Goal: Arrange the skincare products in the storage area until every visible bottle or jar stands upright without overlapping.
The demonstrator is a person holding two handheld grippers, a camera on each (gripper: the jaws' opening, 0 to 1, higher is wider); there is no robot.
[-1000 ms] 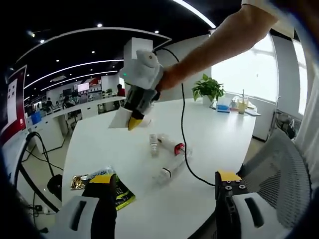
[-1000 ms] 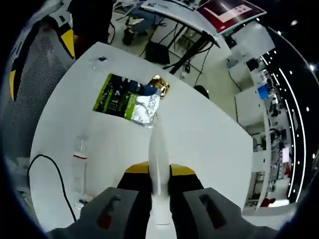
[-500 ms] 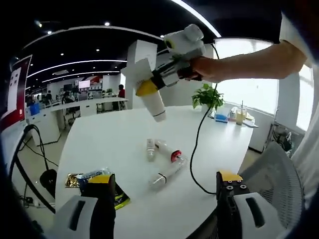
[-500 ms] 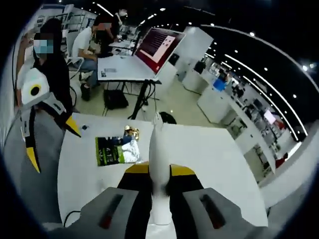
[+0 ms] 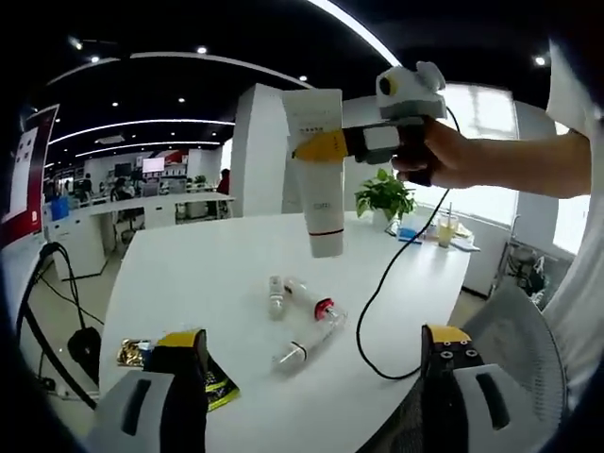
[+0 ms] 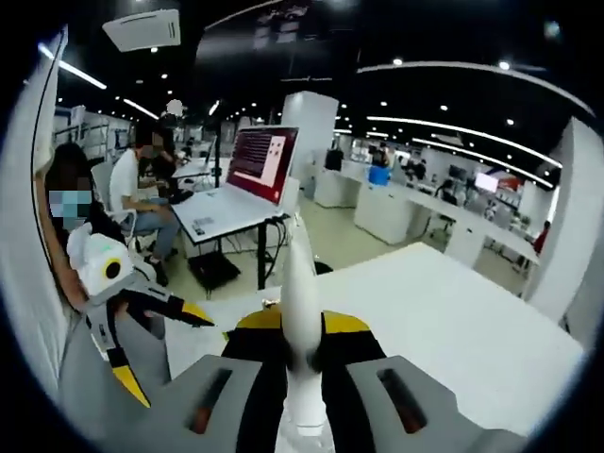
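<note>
Your right gripper point(image 6: 300, 351) is pinching a white tube point(image 5: 316, 170) by its flat crimped end, both jaws pressed against it. In the left gripper view that gripper point(image 5: 326, 144) comes in from the right, held in your hand point(image 5: 444, 156) high above the white table point(image 5: 208, 274), and the tube hangs cap end down, roughly upright, well clear of the tabletop. In the right gripper view the tube point(image 6: 300, 283) shows edge-on, a thin white blade rising between the yellow-padded jaws.

Your left gripper point(image 5: 316, 363) holds nothing; its two jaws stand wide apart, low over the near edge of the table. In the right gripper view it point(image 6: 142, 311) appears at the left, jaws spread.

On the table, below the hanging tube, three products lie on their sides close together: a small clear bottle point(image 5: 275, 294), a bottle with a red cap point(image 5: 312, 302) just beside it, and a long clear bottle point(image 5: 307, 345) nearer your left gripper. A black cable point(image 5: 377, 302) runs from the right gripper down onto the table beside them. A green and gold packet point(image 5: 212, 382) lies by the left gripper's left jaw, at the table's near edge.
</note>
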